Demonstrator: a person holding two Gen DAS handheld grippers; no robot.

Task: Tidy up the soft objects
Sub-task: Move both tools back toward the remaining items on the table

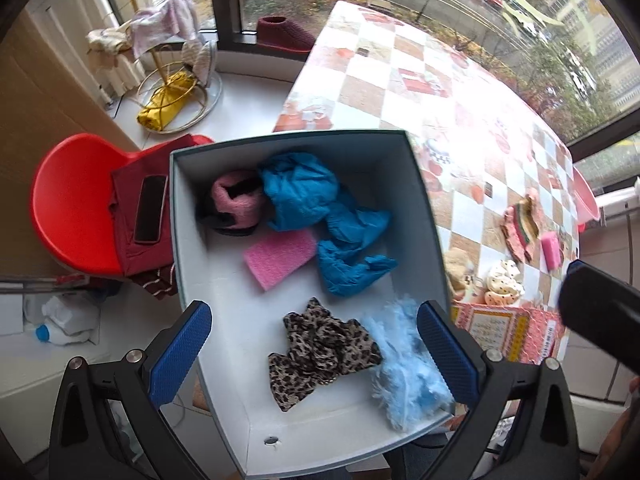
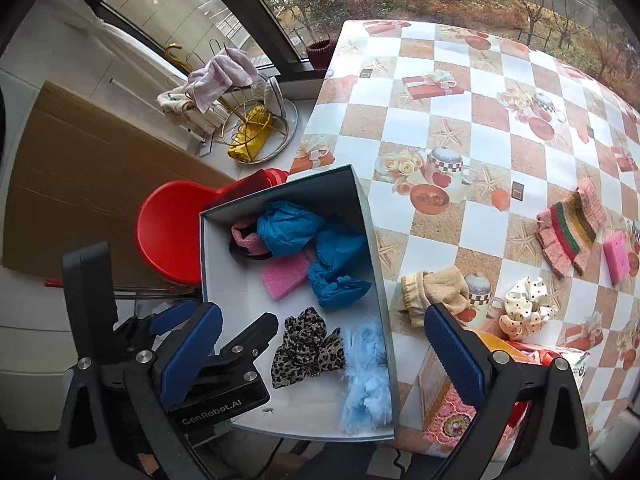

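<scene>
Box at table edge (overhanging), both hand-held grippers spread.

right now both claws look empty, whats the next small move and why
Probably swing the open right claw right, over the beige cloth, the nearest soft item on the table. The box already holds several.

Place: a home, a lived-in room beside a large window, was shown.
Table: a checked tablecloth printed with teacups and gift boxes was spread.
Seating: a red plastic chair was set by the wall, a phone laid on it.
Sill: a gold wire rack was hung with cloths.
Outside: trees and a road were seen from above.
</scene>
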